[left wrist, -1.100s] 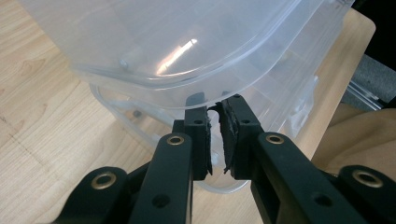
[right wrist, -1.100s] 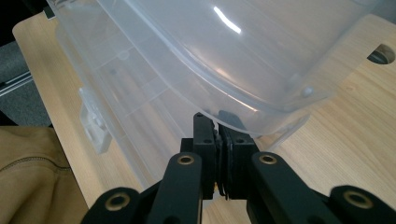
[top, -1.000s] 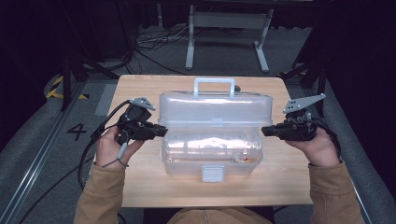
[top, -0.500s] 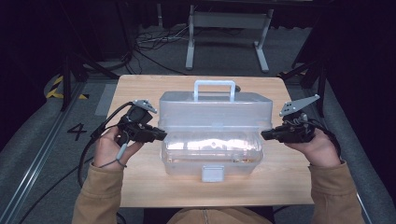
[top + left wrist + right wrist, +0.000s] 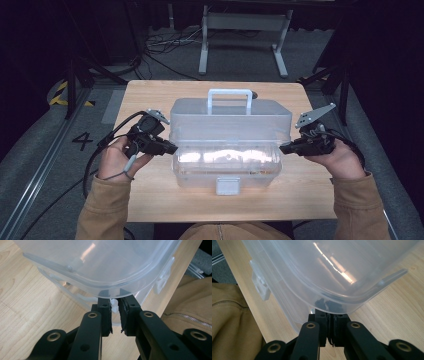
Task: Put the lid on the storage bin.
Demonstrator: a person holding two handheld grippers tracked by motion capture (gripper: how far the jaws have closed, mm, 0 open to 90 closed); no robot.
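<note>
A clear plastic toolbox [image 5: 230,127] with a white handle [image 5: 230,96] stands in the middle of the wooden table [image 5: 150,95]. My left gripper [image 5: 172,148] reaches level to the box's left end, just under the lid's rim. In the left gripper view, its jaws [image 5: 114,304] hold a small white tab [image 5: 114,306] on the box [image 5: 100,265]. My right gripper [image 5: 282,148] meets the right end the same way. Its jaws [image 5: 329,308] are pressed nearly together, with their tips tucked under the lid's rim [image 5: 352,300]. What they touch there is hidden.
The box's front latch [image 5: 227,186] hangs near the table's front edge. A metal stand [image 5: 240,40] and cables [image 5: 160,45] lie on the floor beyond the table. The person's tan sleeves [image 5: 107,210] come in at the bottom. Bare wood lies on both sides of the box.
</note>
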